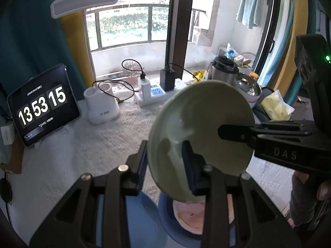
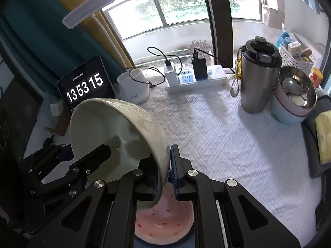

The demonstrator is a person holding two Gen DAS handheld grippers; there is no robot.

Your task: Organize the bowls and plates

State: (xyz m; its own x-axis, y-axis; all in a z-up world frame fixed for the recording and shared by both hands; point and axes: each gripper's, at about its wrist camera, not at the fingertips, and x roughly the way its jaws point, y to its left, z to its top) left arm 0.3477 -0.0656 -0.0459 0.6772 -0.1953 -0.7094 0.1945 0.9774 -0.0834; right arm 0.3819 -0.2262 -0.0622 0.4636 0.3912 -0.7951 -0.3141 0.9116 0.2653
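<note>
Green bowl (image 1: 202,124) held in air by both grippers, tipped on edge.
L gripper (image 1: 165,165) clamps its rim, one pad inside, one outside; R gripper (image 2: 164,173) grips the opposite rim the same way, both clenched on it. Bowl hangs right above a pink plate (image 2: 165,223) that sits on a blue plate (image 1: 144,217), on the white cloth (image 2: 227,144).
</note>
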